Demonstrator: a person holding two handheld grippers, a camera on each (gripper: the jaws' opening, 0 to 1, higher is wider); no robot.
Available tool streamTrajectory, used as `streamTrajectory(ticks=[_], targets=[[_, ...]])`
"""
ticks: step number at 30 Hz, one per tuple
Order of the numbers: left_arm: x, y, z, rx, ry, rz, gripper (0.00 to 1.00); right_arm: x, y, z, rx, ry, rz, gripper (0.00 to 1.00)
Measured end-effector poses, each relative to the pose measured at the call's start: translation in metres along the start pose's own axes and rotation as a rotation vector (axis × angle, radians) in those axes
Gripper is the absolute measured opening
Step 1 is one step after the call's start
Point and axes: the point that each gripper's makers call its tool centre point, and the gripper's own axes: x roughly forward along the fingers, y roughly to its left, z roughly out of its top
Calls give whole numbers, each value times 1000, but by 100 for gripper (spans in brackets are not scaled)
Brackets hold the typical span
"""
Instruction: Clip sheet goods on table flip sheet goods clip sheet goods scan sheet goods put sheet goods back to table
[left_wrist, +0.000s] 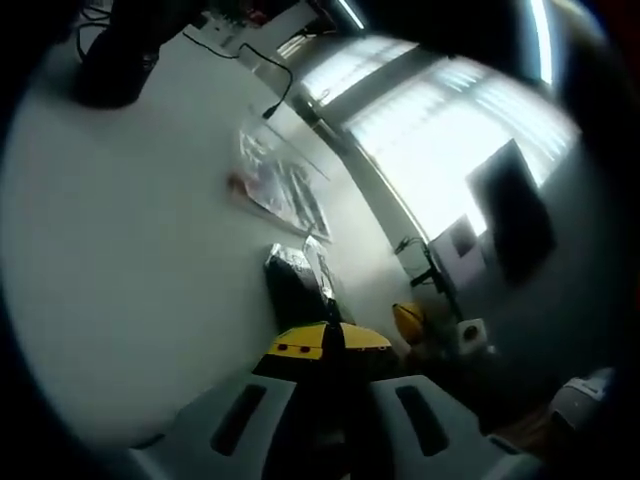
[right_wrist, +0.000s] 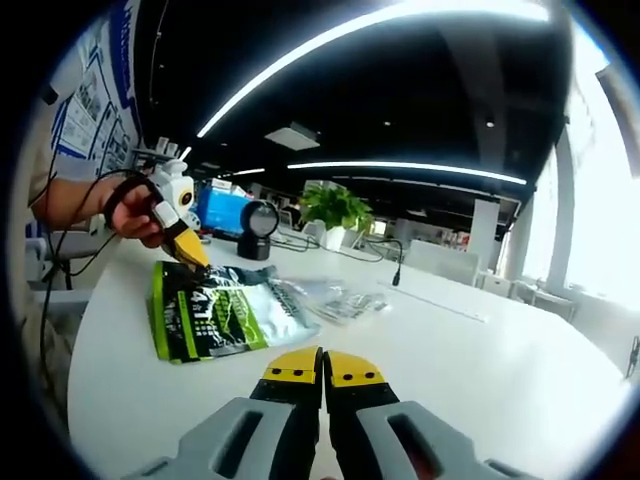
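Left gripper (right_wrist: 190, 255) clamped on top edge of green packet (right_wrist: 225, 320), left-centre frame, resting on table (right_wrist: 480, 350) | right gripper (right_wrist: 323, 370) jaws together, empty, low centre | clear packets (right_wrist: 340, 295) behind | progress: first clip only; flip, scan, return pending

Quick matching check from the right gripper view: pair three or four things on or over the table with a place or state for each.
Things:
1. green packet
2. left gripper
3. potted plant
4. right gripper

Places or states:
A. far side of the table
B. fingers together, nothing between them
C. lying on the table
D. held in a hand, tip at the packet's top edge

Pairs: 1-C, 2-D, 3-A, 4-B
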Motion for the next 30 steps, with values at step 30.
streamTrajectory(ticks=[30], targets=[[-6, 16, -6, 4, 12, 66, 0, 0, 1, 1, 5, -9, 3, 0]])
